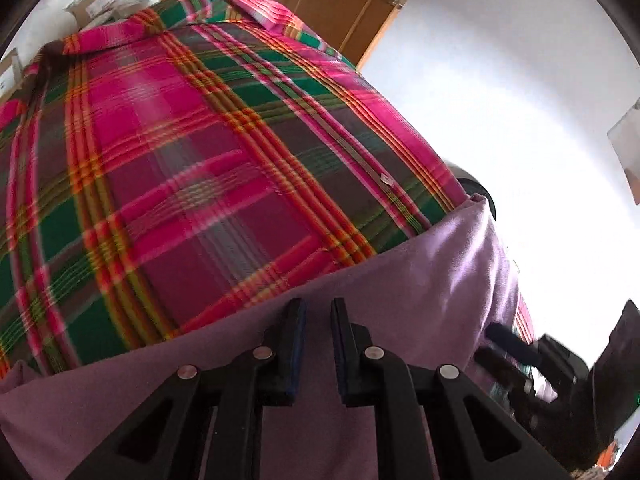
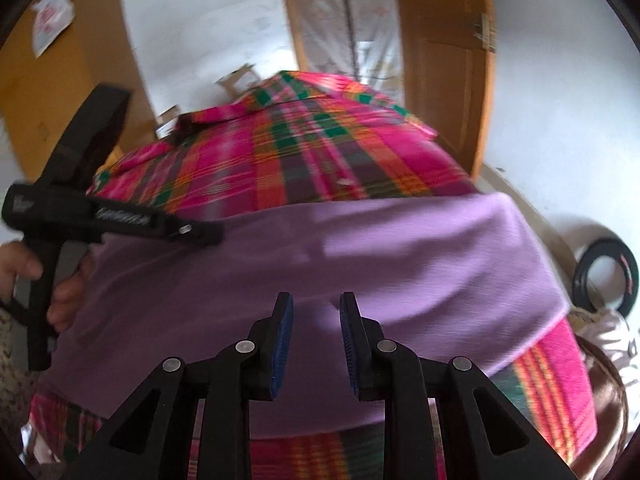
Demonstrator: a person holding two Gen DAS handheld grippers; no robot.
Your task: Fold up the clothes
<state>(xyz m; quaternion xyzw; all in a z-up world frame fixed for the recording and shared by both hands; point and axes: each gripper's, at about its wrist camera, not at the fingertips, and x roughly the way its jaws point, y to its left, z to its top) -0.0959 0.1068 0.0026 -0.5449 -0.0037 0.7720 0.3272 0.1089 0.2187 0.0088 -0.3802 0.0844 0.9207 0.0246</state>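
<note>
Purple cloth point(image 2: 340, 264) lies spread flat over the near part of a plaid sheet point(image 1: 192, 152), which covers the work surface and keeps it clean and level for folding. In the right wrist view the cloth reaches a far edge where the plaid shows again, and plaid also shows below its near edge, so it is fully on the sheet.

Left gripper point(image 1: 318, 308) is over the cloth, jaws a narrow gap apart, nothing between them. Right gripper point(image 2: 316, 304) is also over the cloth, jaws a bit wider, empty too. Both point forward along the cloth, probably lining up for a grab at the near edge; contact with fabric can't be told.

The left gripper also shows from the side in the right view, held by a hand point(image 2: 60, 284) at the cloth's left edge. A black ring point(image 2: 604, 268) sits off to the right, clear of the cloth.

Both views are motion-blurred. Fold looks not yet begun.
</note>
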